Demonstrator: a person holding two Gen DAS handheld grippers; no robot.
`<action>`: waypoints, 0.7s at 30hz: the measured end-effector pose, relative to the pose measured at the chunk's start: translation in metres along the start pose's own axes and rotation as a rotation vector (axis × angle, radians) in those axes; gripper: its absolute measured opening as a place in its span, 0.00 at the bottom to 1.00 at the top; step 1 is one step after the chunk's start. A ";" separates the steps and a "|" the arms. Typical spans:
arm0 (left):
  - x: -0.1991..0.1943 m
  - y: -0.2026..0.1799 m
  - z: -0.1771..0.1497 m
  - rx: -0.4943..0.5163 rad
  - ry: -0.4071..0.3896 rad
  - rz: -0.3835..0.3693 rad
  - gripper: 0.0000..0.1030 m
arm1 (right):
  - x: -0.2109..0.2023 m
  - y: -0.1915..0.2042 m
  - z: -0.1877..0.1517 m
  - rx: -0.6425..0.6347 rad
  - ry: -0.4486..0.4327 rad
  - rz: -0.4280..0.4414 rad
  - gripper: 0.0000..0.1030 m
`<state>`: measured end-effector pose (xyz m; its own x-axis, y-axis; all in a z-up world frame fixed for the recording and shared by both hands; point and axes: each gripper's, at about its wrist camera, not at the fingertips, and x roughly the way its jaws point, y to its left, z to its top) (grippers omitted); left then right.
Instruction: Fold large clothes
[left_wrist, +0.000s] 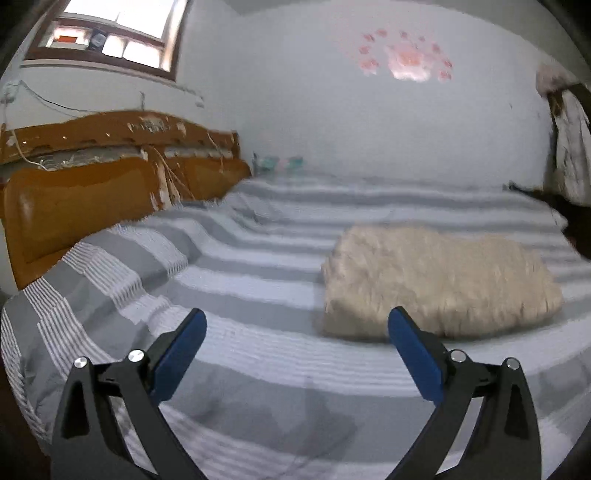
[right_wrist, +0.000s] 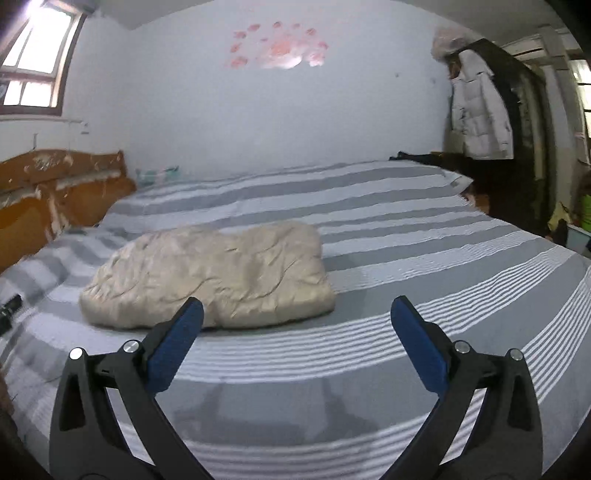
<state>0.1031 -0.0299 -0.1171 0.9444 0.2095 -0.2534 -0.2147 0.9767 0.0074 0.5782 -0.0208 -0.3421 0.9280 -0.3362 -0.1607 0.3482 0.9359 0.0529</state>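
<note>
**A:** Start on your left. Your left gripper (left_wrist: 297, 325) hangs above the striped bedspread (left_wrist: 229, 347), jaws spread wide, nothing between the blue pads (left_wrist: 413, 354), touching nothing. The cream fleece garment (left_wrist: 439, 280) lies ahead and to its right, already a compact bundle on the bed, well clear of the wooden headboard (left_wrist: 85, 199).

**B:** What could go wrong for you there?

**A:** I judge the bundle thick and springy. If you press or nudge one edge, the layers may slide and the fold could open. If you pinch low, you could catch the bedspread with it.

**B:** And your right side?

**A:** Your right gripper (right_wrist: 297, 317) is equally wide, empty, hovering over the bed. The garment (right_wrist: 210, 273) sits ahead and to its left, near the left pad in the picture, though I cannot tell any contact. The white coat (right_wrist: 480, 118) hangs well apart at the far right, so no snag there.
</note>
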 end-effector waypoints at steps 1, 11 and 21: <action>0.003 -0.006 -0.001 -0.001 -0.028 -0.015 0.96 | 0.002 0.003 -0.004 -0.027 -0.018 0.005 0.97; 0.002 -0.020 -0.031 0.032 -0.083 -0.151 0.98 | 0.004 0.029 -0.032 -0.161 -0.017 0.037 0.97; -0.015 -0.030 -0.036 0.085 -0.131 -0.182 0.98 | 0.005 0.017 -0.035 -0.113 -0.014 -0.020 0.97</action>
<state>0.0865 -0.0636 -0.1487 0.9910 0.0286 -0.1305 -0.0214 0.9982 0.0560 0.5844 -0.0028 -0.3762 0.9230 -0.3556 -0.1471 0.3502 0.9346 -0.0616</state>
